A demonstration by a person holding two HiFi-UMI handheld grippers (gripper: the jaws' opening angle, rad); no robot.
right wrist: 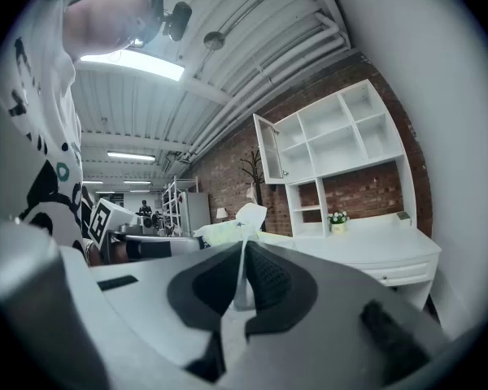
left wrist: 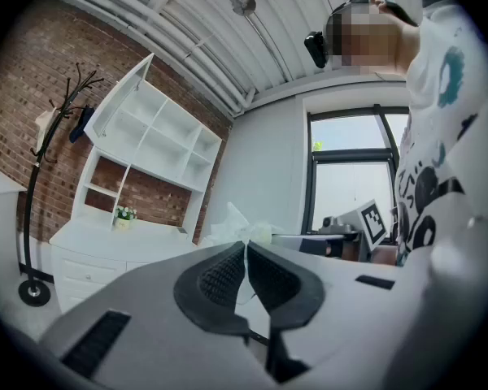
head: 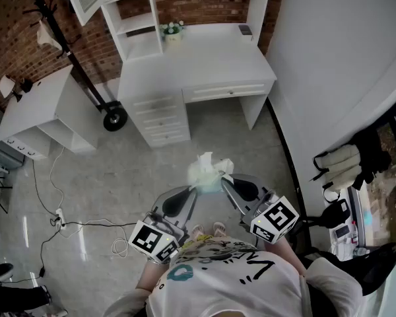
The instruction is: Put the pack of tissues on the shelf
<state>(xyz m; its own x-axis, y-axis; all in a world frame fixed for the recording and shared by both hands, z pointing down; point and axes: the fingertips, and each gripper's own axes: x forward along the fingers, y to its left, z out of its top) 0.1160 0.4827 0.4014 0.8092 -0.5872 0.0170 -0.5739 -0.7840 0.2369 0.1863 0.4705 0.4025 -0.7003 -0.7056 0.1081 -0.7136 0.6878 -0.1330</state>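
Here, pack of tissues [head: 209, 170], pinched between left claw [head: 196, 189], right claw [head: 224, 179]

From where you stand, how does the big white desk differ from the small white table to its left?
The desk is much wider than the small table. The desk bears a shelf unit on top; the small table has none. A flower pot stands on the desk, none on the small table. Both are white, by the brick wall.
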